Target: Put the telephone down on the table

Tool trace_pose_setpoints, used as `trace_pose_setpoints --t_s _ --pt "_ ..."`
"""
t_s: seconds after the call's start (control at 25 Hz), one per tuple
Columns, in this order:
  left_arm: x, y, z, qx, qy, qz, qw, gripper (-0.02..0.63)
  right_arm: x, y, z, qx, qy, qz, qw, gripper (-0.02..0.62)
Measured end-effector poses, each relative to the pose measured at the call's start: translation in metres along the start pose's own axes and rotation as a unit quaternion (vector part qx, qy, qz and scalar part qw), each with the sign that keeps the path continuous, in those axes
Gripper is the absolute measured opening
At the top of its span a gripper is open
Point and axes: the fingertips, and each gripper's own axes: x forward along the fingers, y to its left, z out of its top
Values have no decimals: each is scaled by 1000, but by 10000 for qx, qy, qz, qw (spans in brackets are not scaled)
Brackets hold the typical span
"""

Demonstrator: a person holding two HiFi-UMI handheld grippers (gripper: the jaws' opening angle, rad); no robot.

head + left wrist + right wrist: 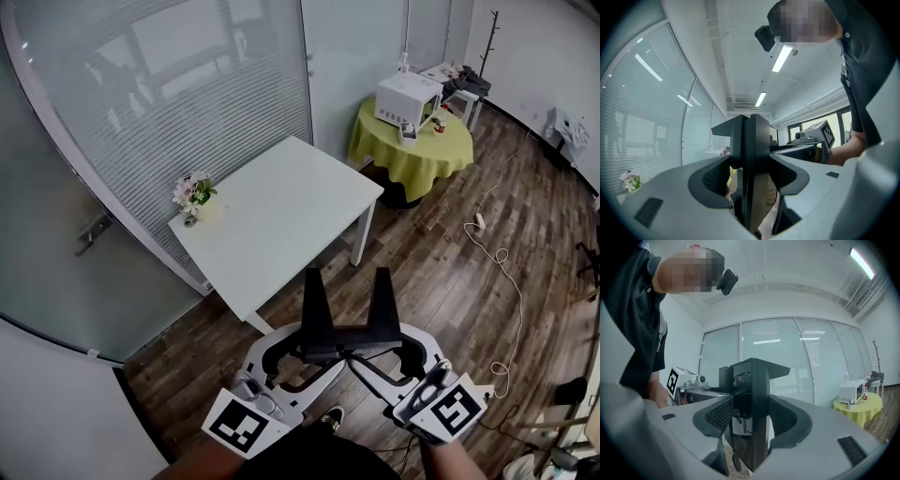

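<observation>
The left gripper [298, 349] is clamped on the left end of the telephone [342, 349]. In the left gripper view its jaws press flat on a black slab of the telephone [752, 154], with no gap either side. The telephone hangs in the air between the two grippers, over the wood floor and short of the white table [281, 216], which lies ahead of both grippers and a little toward the left one.

The right gripper [398, 352] is closed on the other end, and its own view shows the jaws tight against glossy black casing [752, 399]. A coiled cord [736, 462] dangles just below those jaws.

The casing looks like hard, smooth plastic, so it is probably stiff, fairly light and inclined to slip. Holding it at the two ends of the body, as now, seems sound. The loose cord could snag on the table edge.
</observation>
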Motion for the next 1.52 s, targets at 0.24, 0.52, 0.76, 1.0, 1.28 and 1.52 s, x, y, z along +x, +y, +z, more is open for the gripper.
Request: trace_pose_setpoints --t_s 0.24,0.52,0.76,1.0,1.28,1.52 --pt "29 5 -1 22 45 -34 10000 255 -2 -30 -2 23 17 -42 10000 256" --pt "65 28 -5 1 -12 -132 9999 255 11 -69 -7 15 96 -134 9999 256" --pt "100 71 -9 -50 -69 -184 9998 255 45 -112 -10 8 196 -170 9997 256" --pt "132 127 -8 -193 -121 -180 9996 255 93 -156 -9 12 233 -176 9996 256" --pt "162 190 -5 -210 -158 -175 9995 255 148 -200 -5 -14 229 -175 9996 256" --pt "183 226 -4 -255 -209 -128 9994 255 178 -229 -4 40 219 -158 9996 256"
